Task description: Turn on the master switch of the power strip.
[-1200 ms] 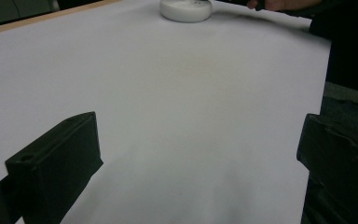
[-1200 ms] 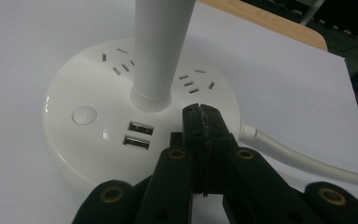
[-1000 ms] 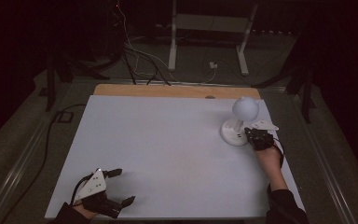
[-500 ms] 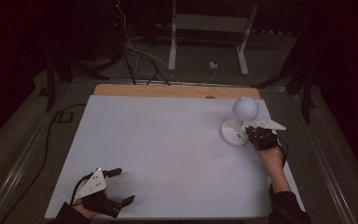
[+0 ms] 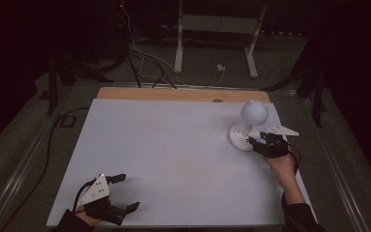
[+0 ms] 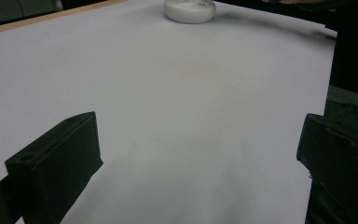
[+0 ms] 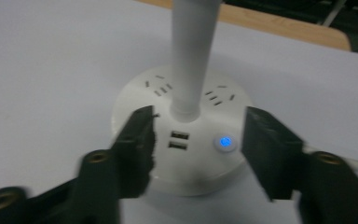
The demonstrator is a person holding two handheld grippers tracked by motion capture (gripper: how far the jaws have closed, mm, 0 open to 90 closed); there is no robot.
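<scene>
Right gripper (image 5: 257, 144) at lamp base (image 7: 182, 140) near table's (image 5: 174, 203) right edge

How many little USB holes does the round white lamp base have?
2. Both USB ports sit stacked one above the other on the front of the lamp base, just below the white stem and left of the glowing blue button. The stem may hide others behind it.

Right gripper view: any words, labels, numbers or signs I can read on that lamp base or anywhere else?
No readable text in any view.
Lamp base: no words or numbers; a round button glows blue, its symbol too blurred to read.
Two stacked USB ports and the socket slots: unlabelled as far as the picture shows.
White table: blank.
</scene>
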